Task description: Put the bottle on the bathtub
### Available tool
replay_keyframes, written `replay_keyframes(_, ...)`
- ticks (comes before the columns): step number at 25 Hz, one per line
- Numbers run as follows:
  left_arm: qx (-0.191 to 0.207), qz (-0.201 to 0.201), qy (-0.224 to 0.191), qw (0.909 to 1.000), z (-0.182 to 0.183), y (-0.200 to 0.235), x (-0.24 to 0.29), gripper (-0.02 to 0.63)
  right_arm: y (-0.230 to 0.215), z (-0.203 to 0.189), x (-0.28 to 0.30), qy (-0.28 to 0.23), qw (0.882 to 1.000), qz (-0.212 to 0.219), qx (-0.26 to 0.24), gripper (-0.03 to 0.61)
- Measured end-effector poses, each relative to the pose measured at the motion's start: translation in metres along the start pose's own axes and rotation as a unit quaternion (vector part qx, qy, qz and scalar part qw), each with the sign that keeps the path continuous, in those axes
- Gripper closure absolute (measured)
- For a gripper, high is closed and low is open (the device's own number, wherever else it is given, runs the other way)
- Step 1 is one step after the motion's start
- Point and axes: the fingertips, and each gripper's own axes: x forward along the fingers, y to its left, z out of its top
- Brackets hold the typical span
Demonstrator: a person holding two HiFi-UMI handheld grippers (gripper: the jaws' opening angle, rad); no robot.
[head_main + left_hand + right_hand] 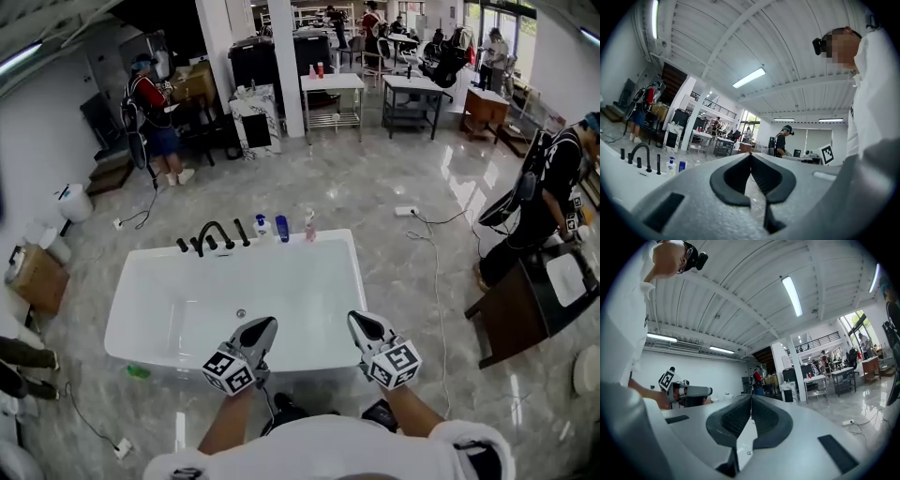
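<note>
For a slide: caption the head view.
Left gripper and right gripper, both shut, near the white bathtub; bottles line its far rim.

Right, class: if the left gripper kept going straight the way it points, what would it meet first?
Probably nothing close: the left gripper points level across the bathtub basin, and in its own view its line passes right of the bottles on the far rim, toward open floor. Depth is unclear.

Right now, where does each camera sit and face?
Head view: on the head, looking down at the bathtub; forearms, left gripper, right gripper show.
Left gripper view: on the left gripper, facing faucet and bottles; white shirt shows.
Right gripper view: on the right gripper, facing the left gripper; shirt shows.
Shared: faucet, in head and left gripper views.
</note>
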Motion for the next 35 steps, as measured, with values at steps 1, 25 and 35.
replay_keyframes(1,-0.001,0.0,-0.001,1.0,0.002,-0.004,-0.003,0.597,0.004,0.002,-0.001,0.001,1.0,0.004,-0.002,0.563)
replay_keyframes(25,-0.065,-0.084,0.019,0.9941,-0.011,-0.057,-0.048,0.595,0.049,0.014,-0.04,0.02,0.999,0.025,-0.033,0.565)
replay_keyframes(35,-0.056,-0.082,0.029,0.9947,-0.014,-0.06,-0.048,0.595,0.042,0.02,-0.035,0.02,0.998,0.034,-0.058,0.565)
